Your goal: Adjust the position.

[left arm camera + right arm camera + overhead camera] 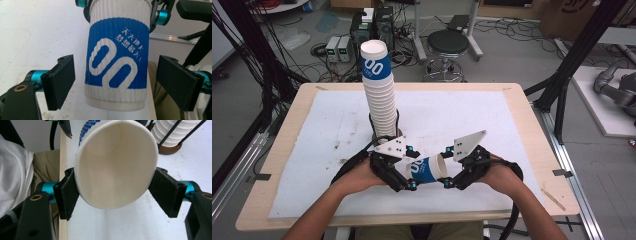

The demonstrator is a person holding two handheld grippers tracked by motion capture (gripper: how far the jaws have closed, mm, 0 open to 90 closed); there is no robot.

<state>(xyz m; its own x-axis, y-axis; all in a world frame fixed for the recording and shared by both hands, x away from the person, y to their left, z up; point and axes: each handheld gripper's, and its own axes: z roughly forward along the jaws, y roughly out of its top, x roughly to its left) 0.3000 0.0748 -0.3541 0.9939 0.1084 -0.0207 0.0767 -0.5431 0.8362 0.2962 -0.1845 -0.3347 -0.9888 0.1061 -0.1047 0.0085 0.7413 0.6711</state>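
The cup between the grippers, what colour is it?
The paper cup is white and ribbed, with a blue band bearing big white loops and small white characters. The left gripper view shows it best.

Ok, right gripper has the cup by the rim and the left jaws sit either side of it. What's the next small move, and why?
Probably shut the left gripper on the cup. Its jaws stand open on either side of the cup's lower body with gaps on both sides, while the right gripper clamps the rim end. Once the left holds it, the right could release, perhaps for the tall stack behind.
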